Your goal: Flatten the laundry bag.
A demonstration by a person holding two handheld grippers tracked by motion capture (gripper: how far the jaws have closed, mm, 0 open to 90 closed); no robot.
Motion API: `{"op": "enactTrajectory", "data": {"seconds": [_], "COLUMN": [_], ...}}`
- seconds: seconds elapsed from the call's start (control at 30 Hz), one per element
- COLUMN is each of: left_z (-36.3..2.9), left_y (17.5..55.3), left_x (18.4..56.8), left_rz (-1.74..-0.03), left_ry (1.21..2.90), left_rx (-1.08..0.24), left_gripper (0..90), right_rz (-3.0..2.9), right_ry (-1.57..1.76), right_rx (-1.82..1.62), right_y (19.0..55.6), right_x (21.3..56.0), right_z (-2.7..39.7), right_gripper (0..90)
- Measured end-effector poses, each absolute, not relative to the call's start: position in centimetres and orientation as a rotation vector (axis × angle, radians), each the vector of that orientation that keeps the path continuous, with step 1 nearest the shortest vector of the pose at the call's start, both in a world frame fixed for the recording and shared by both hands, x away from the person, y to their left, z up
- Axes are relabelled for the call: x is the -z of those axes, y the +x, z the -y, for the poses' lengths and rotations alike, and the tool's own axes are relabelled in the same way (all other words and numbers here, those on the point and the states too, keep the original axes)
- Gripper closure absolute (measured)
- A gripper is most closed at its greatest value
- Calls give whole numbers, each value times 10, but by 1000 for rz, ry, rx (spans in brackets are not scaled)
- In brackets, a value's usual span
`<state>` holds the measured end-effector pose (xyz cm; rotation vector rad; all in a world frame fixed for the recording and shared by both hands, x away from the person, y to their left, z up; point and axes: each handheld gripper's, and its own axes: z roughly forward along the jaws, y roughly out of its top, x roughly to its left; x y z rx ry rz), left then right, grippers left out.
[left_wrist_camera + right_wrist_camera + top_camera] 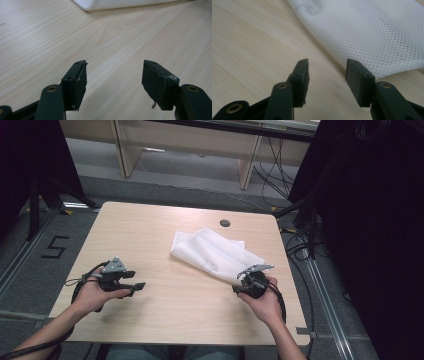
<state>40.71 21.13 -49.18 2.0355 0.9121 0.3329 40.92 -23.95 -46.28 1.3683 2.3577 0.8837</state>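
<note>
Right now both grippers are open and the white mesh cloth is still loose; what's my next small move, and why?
Probably ease the right gripper forward to the near edge of the mesh cloth and close. Its jaws stand open just short of that edge, while the left gripper sits open over bare table, well away.

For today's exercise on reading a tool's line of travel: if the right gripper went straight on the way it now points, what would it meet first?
Most likely the white mesh cloth. The right gripper, jaws open, points at the cloth's near edge, lying just ahead and slightly right on the wooden table. Depth is unclear; a low path might graze the table first.
</note>
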Motion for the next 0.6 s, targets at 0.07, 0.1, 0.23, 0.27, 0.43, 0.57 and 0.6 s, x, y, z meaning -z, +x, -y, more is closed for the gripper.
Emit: {"op": "enactTrajectory", "data": {"seconds": [0.07, 0.1, 0.23, 0.27, 0.43, 0.57, 0.6], "left_z": [-211, -211, -208, -206, -208, -207, -206], "left_y": [408, 408, 409, 409, 407, 407, 407], "left_x": [493, 492, 492, 493, 493, 490, 490], "left_rz": [-918, -918, -905, -905, -863, -853, -860], "left_ry": [2027, 2031, 2025, 2006, 2054, 2030, 2016], "left_rx": [-332, -330, -337, -329, -328, -339, -329], "left_gripper": [364, 364, 365, 365, 365, 365, 364], "right_rz": [-2379, -2377, -2347, -2333, -2345, -2304, -2287], "right_ry": [1331, 1356, 1375, 1371, 1348, 1352, 1345], "right_rx": [-858, -864, -890, -894, -864, -887, -895], "right_y": [410, 409, 409, 410, 413, 415, 417], "right_x": [463, 463, 465, 466, 462, 462, 462], "right_z": [242, 241, 243, 244, 246, 240, 238], "right_gripper": [530, 523, 503, 500, 500, 492, 492]}}
